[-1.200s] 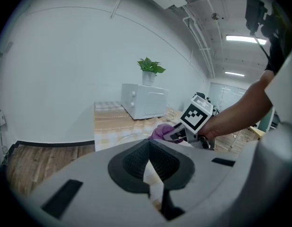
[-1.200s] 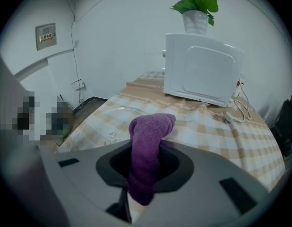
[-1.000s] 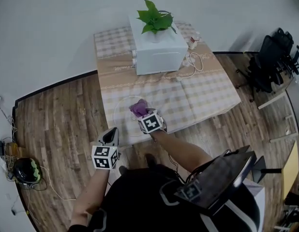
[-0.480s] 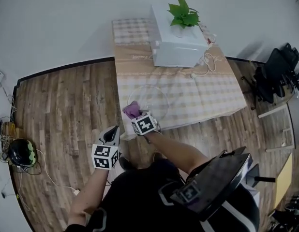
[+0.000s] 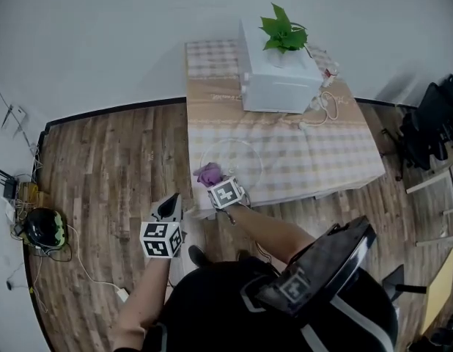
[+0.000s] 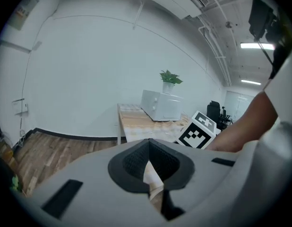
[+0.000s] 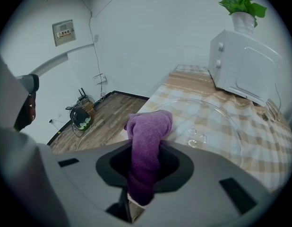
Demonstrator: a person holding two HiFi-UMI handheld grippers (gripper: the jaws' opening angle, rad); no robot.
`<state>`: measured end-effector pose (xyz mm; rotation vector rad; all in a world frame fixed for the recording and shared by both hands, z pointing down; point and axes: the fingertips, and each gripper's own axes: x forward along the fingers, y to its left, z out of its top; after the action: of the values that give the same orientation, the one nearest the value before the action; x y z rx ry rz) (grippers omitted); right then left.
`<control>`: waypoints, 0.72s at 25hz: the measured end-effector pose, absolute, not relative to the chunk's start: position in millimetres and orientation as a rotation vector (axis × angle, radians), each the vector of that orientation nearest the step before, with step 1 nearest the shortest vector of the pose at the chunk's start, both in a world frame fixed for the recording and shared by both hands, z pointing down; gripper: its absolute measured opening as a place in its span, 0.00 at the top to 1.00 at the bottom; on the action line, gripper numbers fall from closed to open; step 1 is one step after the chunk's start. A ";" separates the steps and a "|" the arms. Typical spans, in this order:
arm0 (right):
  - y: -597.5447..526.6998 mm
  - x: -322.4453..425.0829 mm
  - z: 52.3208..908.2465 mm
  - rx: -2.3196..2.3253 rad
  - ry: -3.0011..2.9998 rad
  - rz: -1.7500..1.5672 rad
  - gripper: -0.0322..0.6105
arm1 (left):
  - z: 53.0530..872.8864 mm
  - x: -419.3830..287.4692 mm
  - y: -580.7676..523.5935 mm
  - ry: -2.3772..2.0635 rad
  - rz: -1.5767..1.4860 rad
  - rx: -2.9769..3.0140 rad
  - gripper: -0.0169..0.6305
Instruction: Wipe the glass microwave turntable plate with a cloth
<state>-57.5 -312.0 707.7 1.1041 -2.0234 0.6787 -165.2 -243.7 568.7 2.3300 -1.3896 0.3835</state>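
Pinching the cloth (image 7: 147,145) at the plate's (image 7: 221,122) edge, the right claw (image 7: 142,176) appears mid-wipe, finish unconfirmed; the left claw (image 6: 149,174) is pressed together, idle.

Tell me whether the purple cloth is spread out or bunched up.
Bunched up: the purple cloth is a rolled wad pinched in the right gripper, its free end curling over.

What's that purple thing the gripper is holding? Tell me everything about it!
It's a purple cloth, soft and fuzzy like a towel, bunched into a thick roll. The right gripper is shut on one end, and the free end flops over. That end sits by the near rim of the glass plate on the checked table; whether they touch isn't clear.
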 end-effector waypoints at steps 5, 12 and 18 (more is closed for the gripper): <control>-310.4 -41.0 704.7 1.098 -2.030 0.681 0.81 | 560.9 -146.7 -237.5 -1.398 0.402 2.348 0.97; -309.9 -13.3 707.2 1.108 -2.023 0.677 0.81 | 558.7 -114.8 -229.2 -1.381 0.401 2.368 0.97; -304.0 6.2 710.1 1.117 -1.985 0.714 0.81 | 557.1 -94.0 -227.9 -1.373 0.411 2.373 0.97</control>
<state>6.2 -304.0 710.1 1.1175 -1.9848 0.7140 -94.0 -227.9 557.1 2.3727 -1.3725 0.4109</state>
